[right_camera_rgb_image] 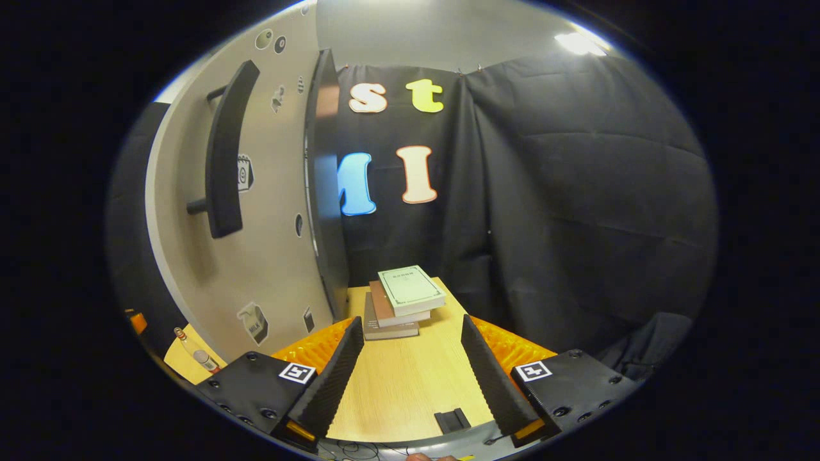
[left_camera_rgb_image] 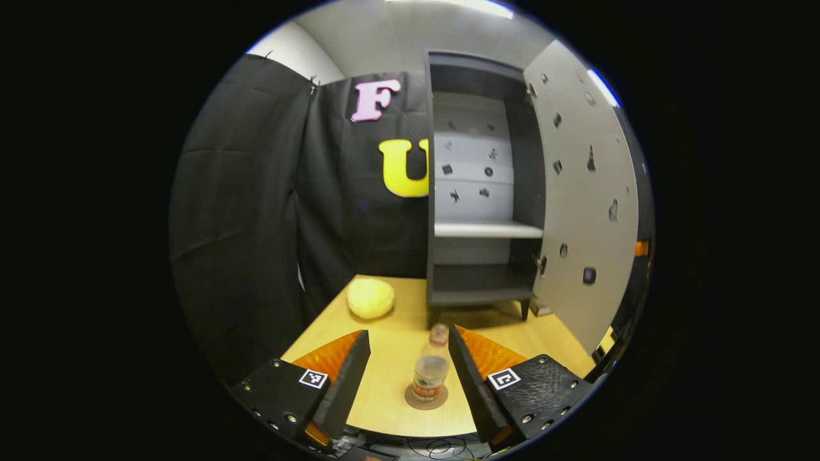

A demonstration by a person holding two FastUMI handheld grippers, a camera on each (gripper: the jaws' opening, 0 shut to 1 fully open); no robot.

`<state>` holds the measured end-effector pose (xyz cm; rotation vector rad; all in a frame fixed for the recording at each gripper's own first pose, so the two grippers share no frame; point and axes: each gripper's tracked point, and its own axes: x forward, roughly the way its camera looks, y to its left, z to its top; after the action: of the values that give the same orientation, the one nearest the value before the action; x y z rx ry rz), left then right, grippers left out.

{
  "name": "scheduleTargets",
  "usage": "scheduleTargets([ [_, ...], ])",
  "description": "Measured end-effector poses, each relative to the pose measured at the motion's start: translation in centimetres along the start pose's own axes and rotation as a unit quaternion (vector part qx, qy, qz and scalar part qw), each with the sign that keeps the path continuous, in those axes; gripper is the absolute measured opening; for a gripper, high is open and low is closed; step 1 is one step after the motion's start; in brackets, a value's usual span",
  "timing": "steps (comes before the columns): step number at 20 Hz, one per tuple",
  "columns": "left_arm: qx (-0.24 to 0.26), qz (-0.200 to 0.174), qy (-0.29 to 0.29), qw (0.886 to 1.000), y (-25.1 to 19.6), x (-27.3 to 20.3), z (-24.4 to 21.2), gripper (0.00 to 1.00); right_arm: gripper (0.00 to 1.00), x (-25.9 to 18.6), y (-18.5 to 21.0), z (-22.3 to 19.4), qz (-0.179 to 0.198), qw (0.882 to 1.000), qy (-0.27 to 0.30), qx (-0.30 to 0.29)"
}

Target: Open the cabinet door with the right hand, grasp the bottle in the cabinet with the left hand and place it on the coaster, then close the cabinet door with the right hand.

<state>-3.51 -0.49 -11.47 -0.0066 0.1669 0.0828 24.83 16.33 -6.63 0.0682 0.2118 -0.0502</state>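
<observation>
Upright, bottle (left_camera_rgb_image: 430, 371) on coaster (left_camera_rgb_image: 426, 398) between spread left jaws, right jaws spread near door handle (right_camera_rgb_image: 224, 150), books (right_camera_rgb_image: 402, 301).

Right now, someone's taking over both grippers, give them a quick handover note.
Left hand-held gripper: open, fingers either side of the bottle without touching it.
Right hand-held gripper: open, holding nothing, beside the open cabinet door; the door handle is up to its left.
Bottle stands upright on the coaster on the table, in front of the cabinet, whose shelves look bare.
Done: door opened, bottle placed.
Left: draw the left gripper back, then close the door with the right.
</observation>
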Motion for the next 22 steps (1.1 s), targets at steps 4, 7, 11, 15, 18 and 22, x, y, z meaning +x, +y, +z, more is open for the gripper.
scheduleTargets([
  [4,-0.014,0.019,-0.017,1.0,-0.7,-1.5,5.2,0.72,0.97,-0.6,1.1,4.0,0.057,0.998,-0.032,0.0],
  [7,-0.019,0.03,-0.033,0.999,-1.4,-2.9,8.2,0.7,0.97,-1.3,2.1,7.6,0.094,0.993,-0.062,0.02],
  [11,0.0,0.053,-0.031,0.998,-1.9,-5.2,8.6,0.72,0.97,-2.2,3.5,11.7,0.139,0.986,-0.095,0.006],
  [15,-0.002,0.073,-0.016,0.997,-2.0,-6.1,6.8,0.72,0.97,-3.1,5.0,14.7,0.165,0.979,-0.117,-0.026],
  [18,-0.023,0.067,-0.003,0.997,-1.8,-5.7,5.0,0.72,0.95,-3.6,5.1,15.4,0.14,0.979,-0.127,-0.08],
  [22,-0.047,0.06,-0.003,0.997,0.2,-4.0,4.8,0.72,0.96,-3.9,6.2,14.4,0.126,0.986,-0.096,-0.052],
])
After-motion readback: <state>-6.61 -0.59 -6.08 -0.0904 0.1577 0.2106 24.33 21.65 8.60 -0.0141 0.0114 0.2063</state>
